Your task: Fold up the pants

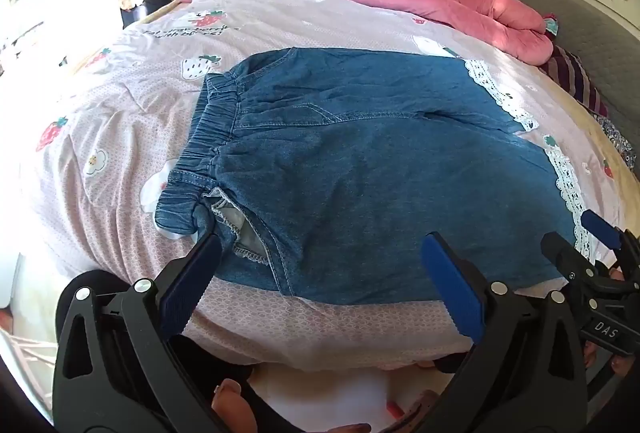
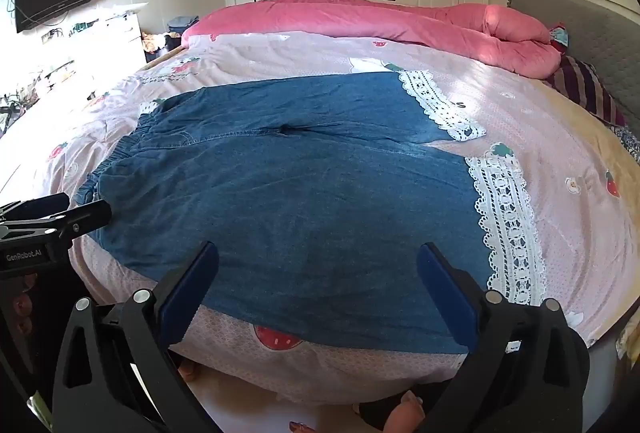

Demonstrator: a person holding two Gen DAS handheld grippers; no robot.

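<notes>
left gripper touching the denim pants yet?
Cannot tell. In the left wrist view the left gripper stands open over the denim pants, one finger overlapping the waistband corner; no gap or contact shows plainly.

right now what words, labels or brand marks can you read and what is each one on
"DAS": white letters on the black body of the right gripper, at the right edge of the left wrist view.
"GenRobot.AI": on the body of the left gripper, at the left edge of the right wrist view.
Dark print under the strawberry on the bedspread: too blurred to read.
</notes>
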